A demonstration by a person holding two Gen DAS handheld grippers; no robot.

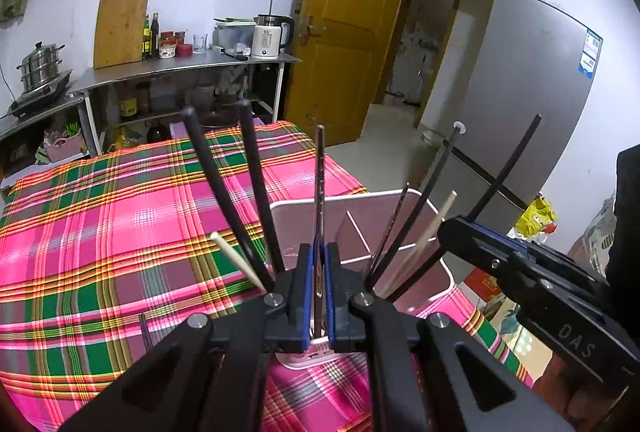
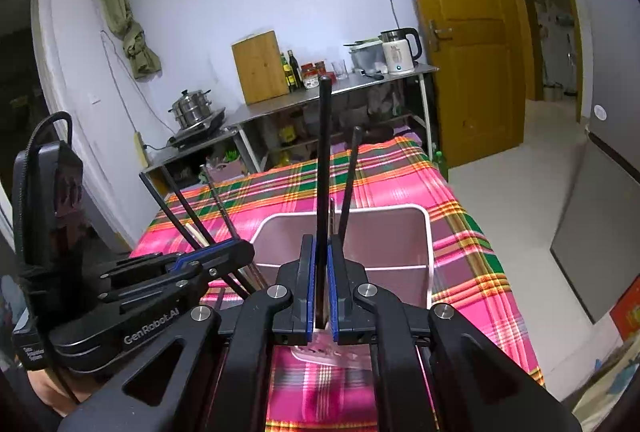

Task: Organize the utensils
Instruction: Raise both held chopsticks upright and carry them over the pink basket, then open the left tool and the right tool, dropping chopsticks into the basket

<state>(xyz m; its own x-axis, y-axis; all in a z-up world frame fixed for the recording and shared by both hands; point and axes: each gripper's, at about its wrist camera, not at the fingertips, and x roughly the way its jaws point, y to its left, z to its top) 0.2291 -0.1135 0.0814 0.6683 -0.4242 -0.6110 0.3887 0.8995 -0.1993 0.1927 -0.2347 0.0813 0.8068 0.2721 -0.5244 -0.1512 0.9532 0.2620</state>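
Observation:
A pink utensil holder [image 1: 384, 197] with a white rim and inner dividers stands on the plaid tablecloth [image 1: 100, 232]. Several black and pale wooden chopsticks [image 1: 400, 240] lean in it. My left gripper [image 1: 319, 252] is shut on a thin dark chopstick [image 1: 319, 184] that stands upright over the holder's near compartment. My right gripper [image 1: 452, 228] enters from the right. In the right wrist view the right gripper [image 2: 320, 244] is shut on a black chopstick [image 2: 324, 152] over the holder [image 2: 424, 232]. The left gripper [image 2: 244, 248] is beside it on the left.
A steel shelf [image 1: 192, 66] behind the table carries a cutting board [image 1: 122, 28], bottles, jars and a white kettle [image 1: 270, 38]. A steamer pot [image 1: 40, 66] sits at the far left. An open yellow door [image 1: 344, 32] and a grey fridge [image 1: 520, 104] are on the right.

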